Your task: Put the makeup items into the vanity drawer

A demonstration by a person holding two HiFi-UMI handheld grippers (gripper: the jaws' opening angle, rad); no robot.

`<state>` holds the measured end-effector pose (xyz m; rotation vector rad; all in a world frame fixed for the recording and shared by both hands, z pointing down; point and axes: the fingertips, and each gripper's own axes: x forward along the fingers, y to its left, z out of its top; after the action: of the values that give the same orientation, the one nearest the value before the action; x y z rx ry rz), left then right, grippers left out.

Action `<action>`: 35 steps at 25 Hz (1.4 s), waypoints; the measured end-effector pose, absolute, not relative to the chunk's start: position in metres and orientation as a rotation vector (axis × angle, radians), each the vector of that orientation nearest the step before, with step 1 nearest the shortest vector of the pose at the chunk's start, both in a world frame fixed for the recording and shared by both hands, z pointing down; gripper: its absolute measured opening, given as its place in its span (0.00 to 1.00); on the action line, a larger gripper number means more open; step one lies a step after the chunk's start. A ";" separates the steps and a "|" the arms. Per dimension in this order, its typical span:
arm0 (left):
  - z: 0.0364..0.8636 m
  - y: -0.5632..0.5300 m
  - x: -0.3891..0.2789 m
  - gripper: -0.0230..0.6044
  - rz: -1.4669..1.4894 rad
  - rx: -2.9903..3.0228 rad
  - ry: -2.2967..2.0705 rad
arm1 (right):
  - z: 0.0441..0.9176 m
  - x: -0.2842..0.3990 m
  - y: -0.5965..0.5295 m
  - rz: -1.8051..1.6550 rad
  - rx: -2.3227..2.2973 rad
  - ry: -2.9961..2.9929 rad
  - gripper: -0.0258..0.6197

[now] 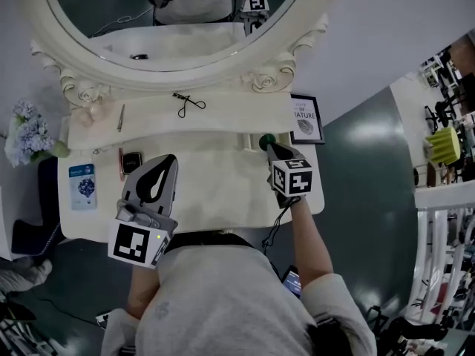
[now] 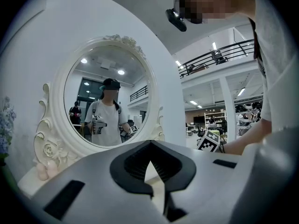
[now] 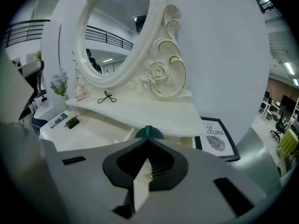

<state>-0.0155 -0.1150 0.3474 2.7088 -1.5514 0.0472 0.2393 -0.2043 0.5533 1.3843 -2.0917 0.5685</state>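
At the vanity (image 1: 223,191) shelf edge, right gripper (image 1: 269,147) is pressing closed jaws against green knob (image 1: 263,140), though a firm hold on it cannot be confirmed. Left gripper (image 1: 171,162) is hovering closed and empty. Eyelash curler (image 1: 189,104) is lying on shelf (image 1: 230,117). Risk: tips slipping off knob, drawer not opening.
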 end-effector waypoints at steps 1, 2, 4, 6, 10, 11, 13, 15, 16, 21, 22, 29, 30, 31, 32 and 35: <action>0.348 -0.116 -0.017 0.05 0.049 2.705 -1.557 | 0.556 0.239 -0.205 0.578 1.375 -2.080 0.07; 0.348 -0.117 -0.018 0.05 0.051 2.701 -1.561 | 0.558 0.239 -0.206 0.589 1.365 -2.068 0.07; 0.349 -0.119 -0.021 0.05 0.052 2.694 -1.569 | 0.562 0.239 -0.207 0.613 1.341 -2.042 0.07; 0.350 -0.121 -0.024 0.05 0.052 2.686 -1.576 | 0.566 0.240 -0.208 0.635 1.315 -2.016 0.07; 0.351 -0.126 -0.027 0.05 0.051 2.680 -1.578 | 0.575 0.242 -0.210 0.676 1.281 -1.967 0.07; 0.352 -0.127 -0.027 0.05 0.051 2.680 -1.577 | 0.576 0.242 -0.212 0.686 1.280 -1.959 0.07; 0.352 -0.129 -0.028 0.05 0.052 2.680 -1.575 | 0.578 0.243 -0.215 0.701 1.278 -1.943 0.07; 0.353 -0.131 -0.029 0.05 0.056 2.677 -1.574 | 0.580 0.245 -0.218 0.708 1.274 -1.919 0.07; 0.353 -0.132 -0.030 0.05 0.058 2.675 -1.575 | 0.581 0.245 -0.219 0.711 1.270 -1.909 0.07; 0.355 -0.137 -0.035 0.05 0.067 2.668 -1.574 | 0.587 0.242 -0.224 0.733 1.235 -1.878 0.07; 0.356 -0.138 -0.035 0.05 0.069 2.667 -1.573 | 0.589 0.242 -0.225 0.735 1.225 -1.871 0.07; 0.357 -0.141 -0.038 0.05 0.070 2.662 -1.571 | 0.594 0.241 -0.225 0.778 1.146 -1.827 0.07; 0.358 -0.142 -0.039 0.05 0.073 2.661 -1.571 | 0.594 0.241 -0.225 0.779 1.141 -1.823 0.07; 0.359 -0.142 -0.040 0.05 0.082 2.658 -1.568 | 0.594 0.241 -0.226 0.775 1.142 -1.819 0.07; 0.361 -0.141 -0.041 0.05 0.096 2.654 -1.562 | 0.594 0.242 -0.226 0.769 1.146 -1.816 0.07; 0.358 -0.143 -0.042 0.05 0.077 2.659 -1.567 | 0.593 0.242 -0.227 0.750 1.168 -1.812 0.07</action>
<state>-0.0416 -0.1431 0.3583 2.6586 -1.5667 0.0769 0.2422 -0.2273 0.5934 1.1681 -1.8125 0.7501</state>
